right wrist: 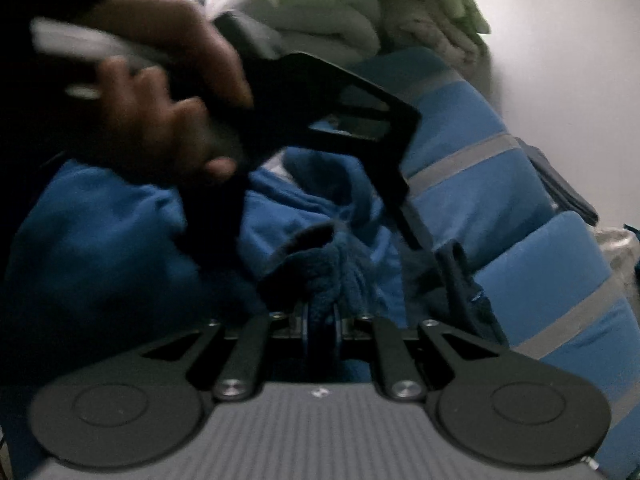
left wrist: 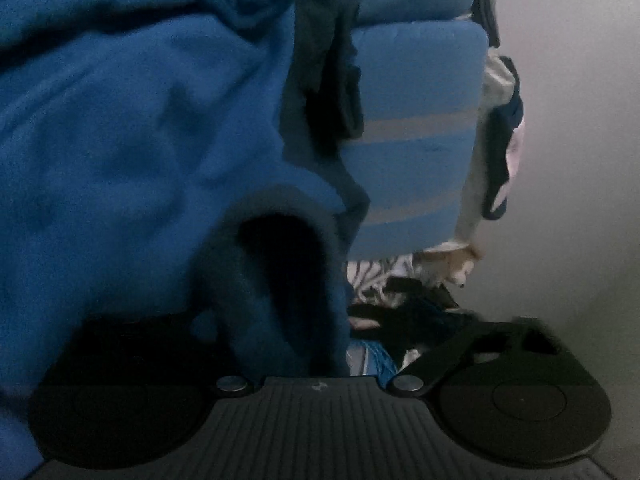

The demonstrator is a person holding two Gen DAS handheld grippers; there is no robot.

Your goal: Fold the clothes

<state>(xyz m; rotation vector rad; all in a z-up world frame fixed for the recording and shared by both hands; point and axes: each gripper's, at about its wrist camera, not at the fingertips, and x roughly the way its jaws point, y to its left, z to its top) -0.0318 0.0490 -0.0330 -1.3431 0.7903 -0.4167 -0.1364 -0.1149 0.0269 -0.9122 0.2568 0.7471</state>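
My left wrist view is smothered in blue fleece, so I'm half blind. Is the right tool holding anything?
Observer: Yes, the right tool is shut on a bunch of the blue fleece.
Operator: What's beyond the striped fabric?
Observer: A pile of white and pale green clothes.
Operator: And my left tool?
Observer: A hand holds it above the fleece, jaws apart.

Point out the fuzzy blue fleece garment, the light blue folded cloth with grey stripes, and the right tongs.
Fuzzy blue fleece garment (left wrist: pixel 140 140): left wrist view, broad body.
Light blue folded cloth with grey stripes (right wrist: pixel 480 184): right wrist view, between stripes.
Right tongs (right wrist: pixel 320 316): right wrist view, tips pinching fleece.
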